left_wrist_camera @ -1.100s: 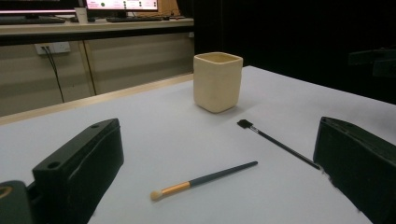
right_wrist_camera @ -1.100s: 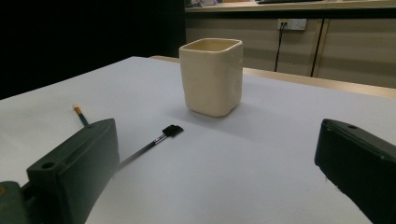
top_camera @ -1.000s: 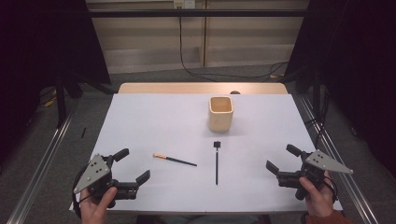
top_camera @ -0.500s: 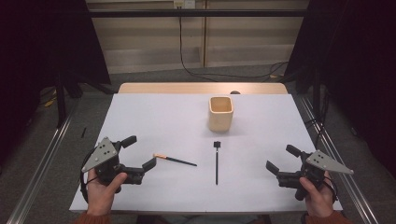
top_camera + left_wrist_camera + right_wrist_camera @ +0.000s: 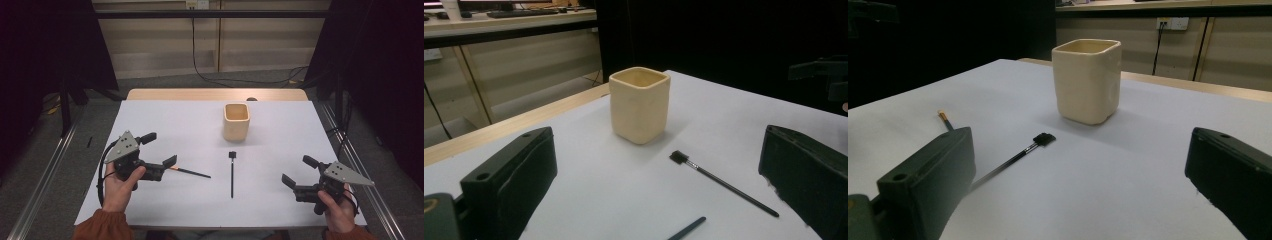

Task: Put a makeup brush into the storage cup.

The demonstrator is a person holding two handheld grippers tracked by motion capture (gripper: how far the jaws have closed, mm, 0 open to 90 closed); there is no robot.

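Orange-tipped brush (image 5: 187, 172) lies flat on the white tabletop (image 5: 175, 120), orange end just beside the left tongs (image 5: 162, 150), which sit wide open with nothing held, 1 jaw almost at that end. Looks light, thin and stiff; a round handle that low on a smooth sheet will likely roll or skid, so my call is to pinch across the handle near the middle, jaws square to it, and come down flush with the tabletop. Second brush (image 5: 232, 170), black with a square head, lies near it, pointing toward the cream cup (image 5: 236, 121), apart from both. Right tongs (image 5: 299, 175) rest open too, empty, well off to the right. High view gives the layout: 2 brushes in front of the cup, 1 tool either side. Left gripper view adds the cup (image 5: 639, 104) standing upright and the black brush head (image 5: 679, 157) up close, plus a dark handle end (image 5: 687, 228) at the bottom edge; can't tell from there how close the jaws are to it. Right gripper view catches the orange tip (image 5: 943, 117) past its own left jaw.
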